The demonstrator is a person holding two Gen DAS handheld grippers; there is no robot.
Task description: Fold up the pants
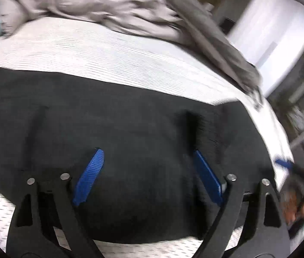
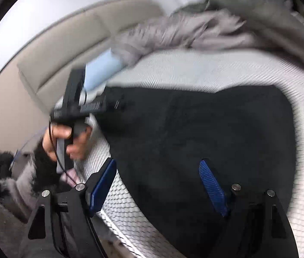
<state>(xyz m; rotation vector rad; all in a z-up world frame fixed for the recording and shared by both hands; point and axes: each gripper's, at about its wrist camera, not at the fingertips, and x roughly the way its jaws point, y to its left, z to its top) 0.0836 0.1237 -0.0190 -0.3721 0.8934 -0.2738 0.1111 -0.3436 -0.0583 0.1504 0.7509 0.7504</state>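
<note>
Black pants lie on the white mattress, both grippers wide open above them.

Both views are blurred, and the near edge of the pants (image 1: 119, 111) is hidden behind the gripper frames. The left gripper (image 1: 148, 177) holds its blue fingers (image 1: 89, 177) far apart over the dark cloth, holding nothing. The right gripper (image 2: 159, 185) is also wide open and empty: one finger is over the mattress (image 2: 205, 68), the other over the pants. A grey blanket (image 1: 87, 6) lies crumpled behind.
</note>
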